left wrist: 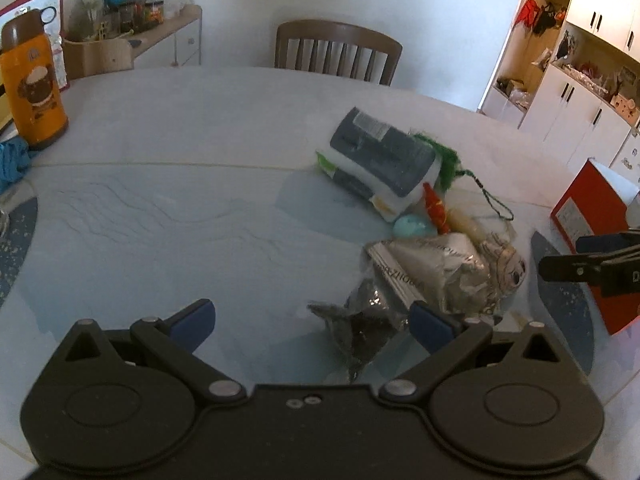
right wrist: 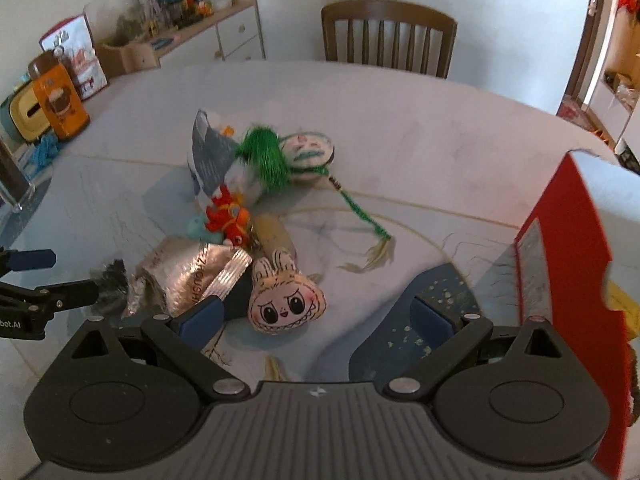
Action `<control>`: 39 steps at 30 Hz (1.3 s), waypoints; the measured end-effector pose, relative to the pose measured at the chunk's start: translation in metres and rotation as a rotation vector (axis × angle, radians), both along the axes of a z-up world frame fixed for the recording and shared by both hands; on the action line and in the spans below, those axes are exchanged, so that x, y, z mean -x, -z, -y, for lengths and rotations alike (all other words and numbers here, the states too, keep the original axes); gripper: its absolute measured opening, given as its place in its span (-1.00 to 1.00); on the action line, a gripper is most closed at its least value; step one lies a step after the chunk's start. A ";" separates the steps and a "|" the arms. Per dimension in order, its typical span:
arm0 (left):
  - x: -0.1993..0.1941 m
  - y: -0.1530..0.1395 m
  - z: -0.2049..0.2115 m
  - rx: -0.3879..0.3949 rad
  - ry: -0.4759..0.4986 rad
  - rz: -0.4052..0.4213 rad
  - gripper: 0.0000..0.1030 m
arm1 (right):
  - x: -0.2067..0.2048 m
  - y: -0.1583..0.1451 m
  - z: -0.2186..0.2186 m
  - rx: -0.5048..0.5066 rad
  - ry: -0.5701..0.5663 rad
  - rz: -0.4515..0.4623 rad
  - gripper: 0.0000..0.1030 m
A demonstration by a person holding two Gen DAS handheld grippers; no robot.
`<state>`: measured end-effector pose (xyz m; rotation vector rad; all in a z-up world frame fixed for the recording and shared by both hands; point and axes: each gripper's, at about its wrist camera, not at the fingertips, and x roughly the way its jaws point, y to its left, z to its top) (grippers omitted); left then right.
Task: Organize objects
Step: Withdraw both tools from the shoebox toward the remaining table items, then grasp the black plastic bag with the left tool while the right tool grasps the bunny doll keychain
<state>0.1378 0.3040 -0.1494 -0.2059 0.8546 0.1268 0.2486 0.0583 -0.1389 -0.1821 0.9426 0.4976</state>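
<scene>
Both my left hand-held gripper (left wrist: pixel 312 326) and right hand-held gripper (right wrist: pixel 316 318) are spread, empty; grabbing the doll (right wrist: pixel 286 306) may drag its tangled neighbours off the desk (right wrist: pixel 440 132).

Your left gripper (left wrist: pixel 312 322) is a black body with two round housings, angled black link arms pinned by silver screws, and blue pads on its jaws. Your right gripper (right wrist: pixel 316 318) matches it in the black links, silver pivots and blue pads, but behind its jaws sits a grey ribbed plate with a small white mark. Seen from the right wrist, the left gripper's side carries white lettering ending in "bot.AI".
</scene>
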 end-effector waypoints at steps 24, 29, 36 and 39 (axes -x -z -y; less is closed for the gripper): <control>-0.007 0.016 0.015 0.011 0.101 -0.005 0.02 | -0.012 0.031 -0.028 0.037 -0.102 -0.052 0.12; -0.008 0.015 0.014 0.019 0.089 -0.021 -0.04 | -0.009 0.030 -0.030 0.048 -0.117 -0.044 0.03; -0.006 0.008 0.012 0.062 0.074 -0.028 -0.29 | -0.004 0.023 -0.024 0.027 -0.106 -0.041 -0.03; -0.003 0.005 0.012 0.085 0.055 -0.031 -0.30 | 0.001 0.016 -0.018 0.010 -0.096 -0.038 -0.03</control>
